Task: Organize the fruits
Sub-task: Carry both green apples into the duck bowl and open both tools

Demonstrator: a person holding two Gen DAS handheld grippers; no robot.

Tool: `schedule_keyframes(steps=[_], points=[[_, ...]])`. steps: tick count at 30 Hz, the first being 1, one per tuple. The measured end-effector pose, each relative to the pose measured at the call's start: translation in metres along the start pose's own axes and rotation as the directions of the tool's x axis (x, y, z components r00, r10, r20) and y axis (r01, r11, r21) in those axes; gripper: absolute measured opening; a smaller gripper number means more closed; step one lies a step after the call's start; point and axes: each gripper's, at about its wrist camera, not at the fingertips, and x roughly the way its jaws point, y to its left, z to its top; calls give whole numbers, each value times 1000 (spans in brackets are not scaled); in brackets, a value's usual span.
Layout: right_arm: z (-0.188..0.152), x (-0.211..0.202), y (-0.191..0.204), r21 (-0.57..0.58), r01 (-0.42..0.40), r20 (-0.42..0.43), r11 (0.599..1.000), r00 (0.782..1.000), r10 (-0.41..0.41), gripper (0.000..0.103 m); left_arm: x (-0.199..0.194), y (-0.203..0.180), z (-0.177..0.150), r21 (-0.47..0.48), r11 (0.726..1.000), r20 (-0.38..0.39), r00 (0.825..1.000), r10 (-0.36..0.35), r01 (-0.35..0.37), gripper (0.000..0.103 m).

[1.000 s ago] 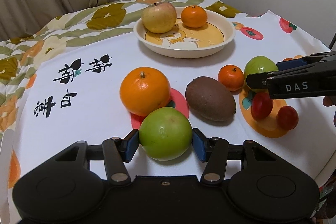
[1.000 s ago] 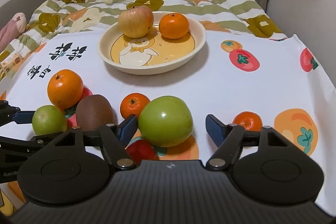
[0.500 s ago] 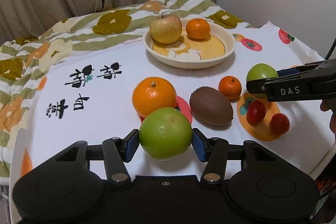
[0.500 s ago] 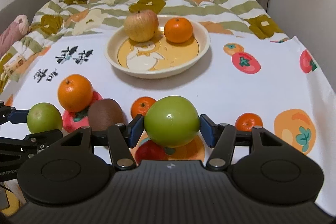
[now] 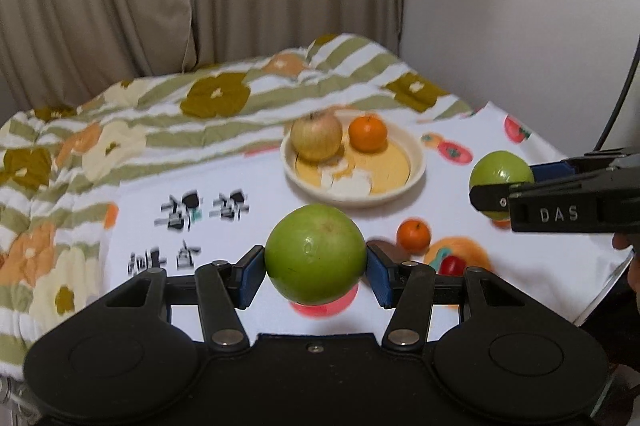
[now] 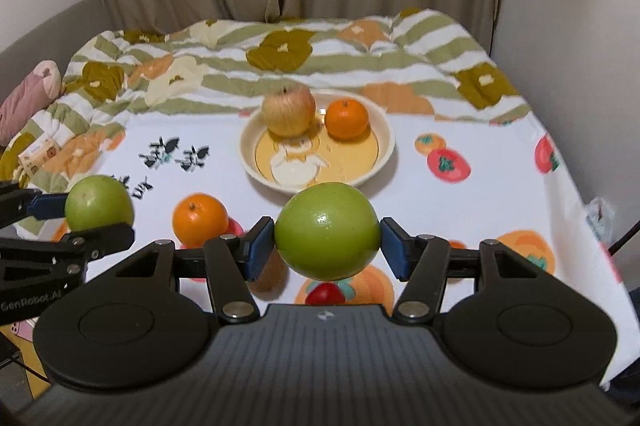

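My left gripper (image 5: pixel 316 266) is shut on a green apple (image 5: pixel 315 259) and holds it above the table. My right gripper (image 6: pixel 327 240) is shut on a second green apple (image 6: pixel 327 230), also raised. Each held apple shows in the other view: the right one (image 5: pixel 500 178), the left one (image 6: pixel 98 203). A cream bowl (image 6: pixel 384 150) at the back middle holds a yellow-red apple (image 6: pixel 289 109) and a mandarin (image 6: pixel 346 119). The bowl also shows in the left wrist view (image 5: pixel 416 166).
On the white fruit-print cloth (image 6: pixel 460 210) lie a large orange (image 6: pixel 199 219), a small mandarin (image 5: pixel 413 235), a red cherry tomato (image 6: pixel 325 293) and a kiwi partly hidden behind my fingers. A striped quilt (image 6: pixel 280 58) lies behind, then curtains and a wall at right.
Both grippers have risen and pulled back with their green apples, which were on the table a second ago. The right gripper closed on its apple. The fruits on the cloth stayed put.
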Motion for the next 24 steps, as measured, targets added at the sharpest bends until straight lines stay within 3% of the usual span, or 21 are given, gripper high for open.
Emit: schedule_keyframes(steps=[10,24], points=[[31,-14,-10,-56,-2,98,998,995,7,73,7,-10,40,21,1000,48,999,3,-4,58],[80,66,-69,-79,-86,54,993,994,90,72,90,-30,81,-30,998,-34,998,52,-53,58]])
